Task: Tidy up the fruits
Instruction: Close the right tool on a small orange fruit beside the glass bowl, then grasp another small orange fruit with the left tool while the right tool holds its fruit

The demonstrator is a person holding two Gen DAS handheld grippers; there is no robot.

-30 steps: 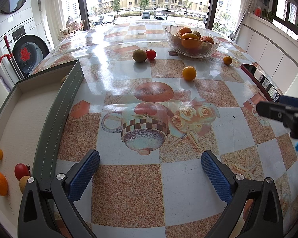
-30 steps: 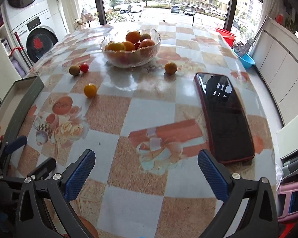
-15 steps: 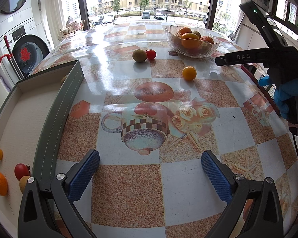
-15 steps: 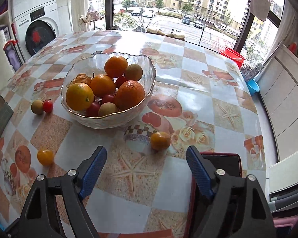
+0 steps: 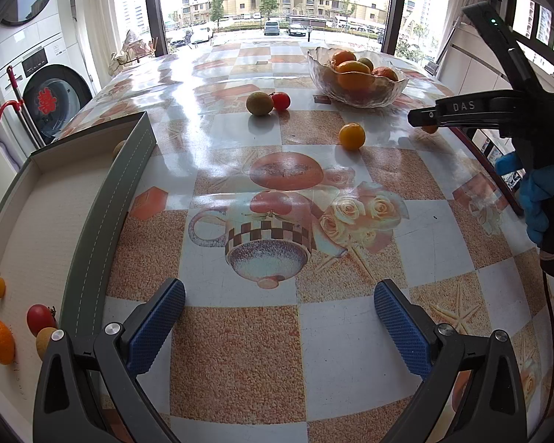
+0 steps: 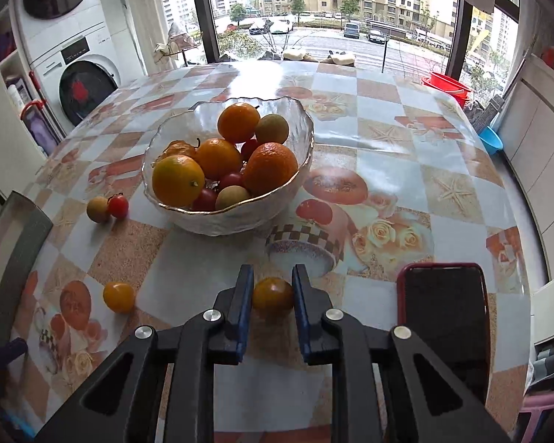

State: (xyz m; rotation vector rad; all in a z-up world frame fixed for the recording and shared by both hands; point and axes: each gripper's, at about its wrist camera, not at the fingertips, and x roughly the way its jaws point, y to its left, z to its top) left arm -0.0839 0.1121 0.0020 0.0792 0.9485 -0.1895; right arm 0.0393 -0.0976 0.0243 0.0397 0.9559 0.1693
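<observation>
My right gripper (image 6: 272,284) has its blue pads close on both sides of a small orange fruit (image 6: 272,294) that sits on the table in front of a glass bowl (image 6: 236,214) full of fruit. The pads look to touch it. My left gripper (image 5: 277,304) is open and empty over the table. A small yellow-orange fruit (image 5: 351,135), a brown fruit (image 5: 259,103) and a cherry tomato (image 5: 280,100) lie loose on the table. The grey tray (image 5: 92,243) at left holds several small fruits.
A red-cased phone (image 6: 443,313) lies right of my right gripper. The right gripper and its blue-gloved hand (image 5: 535,199) show at the right in the left wrist view. A washing machine (image 5: 44,85) stands beyond the table's left edge.
My right gripper moved forward toward the bowl, dropped to the small orange fruit and narrowed from wide open to around it. My left gripper has not moved.
</observation>
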